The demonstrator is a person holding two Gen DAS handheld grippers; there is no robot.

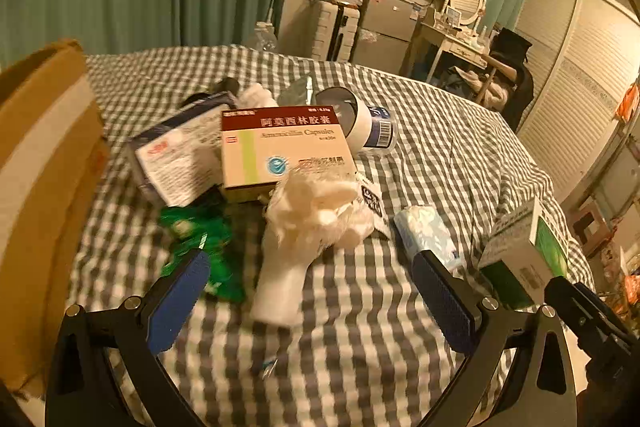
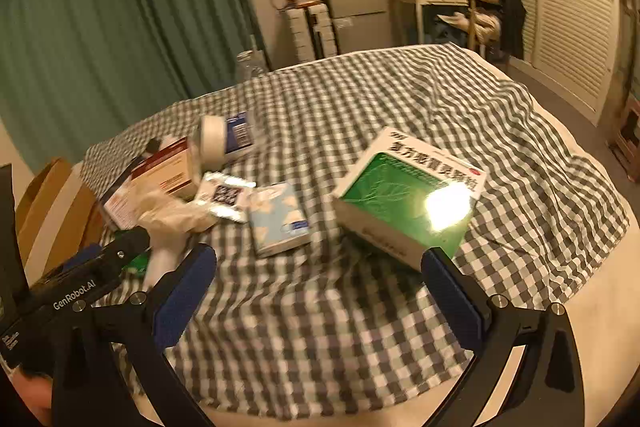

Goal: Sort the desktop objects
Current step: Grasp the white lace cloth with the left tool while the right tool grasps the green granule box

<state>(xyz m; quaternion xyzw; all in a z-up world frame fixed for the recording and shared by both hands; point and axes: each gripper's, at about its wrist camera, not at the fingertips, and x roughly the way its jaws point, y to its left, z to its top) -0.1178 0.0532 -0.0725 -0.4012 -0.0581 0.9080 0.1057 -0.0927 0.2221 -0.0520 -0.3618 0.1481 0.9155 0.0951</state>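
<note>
Checked grey-and-white cloth [image 2: 360, 99] covers the table, w/ the clutter spread over it. Both grippers hang above the near edge, tilted down, nothing done yet by the look of it.

Left gripper [image 1: 312, 267]: jaws as wide as they go, nothing between the pads. Right gripper [image 2: 320, 263]: same, fully spread, empty.

Where the stuff is, left wrist view: red-and-cream capsule box [image 1: 284, 147] at centre, lying on a pile; white label packet [image 1: 180, 159] at 9 o'clock of it; green wrapper [image 1: 200, 243] at 7; white plastic glove [image 1: 312, 219] at 6, partly over the box's near corner; white jar [image 1: 360, 119] on its side at 2. Tissue pack [image 1: 428, 235] sits at 4, just ahead of the left gripper's right finger. Right wrist view: green-and-white medicine box [image 2: 408, 195] at 1 o'clock of the right gripper, near its right finger, glare on its top.

Risks, as I judge them:
- Glove is limp and overlaps the box; a grab there prob. drags both, or pulls the pile askew.
- Jar on its side could roll if nudged.
- Loose, wrinkled cloth may bunch up in the pads on a low pinch.
- Grippers sit close side by side; reaching for the tissue pack w/ both could knock them together.

Containers: brown cardboard box [image 1: 48, 163] at 9 o'clock, table's left edge; inside not visible, can't tell contents. Jar contents also can't tell.
</note>
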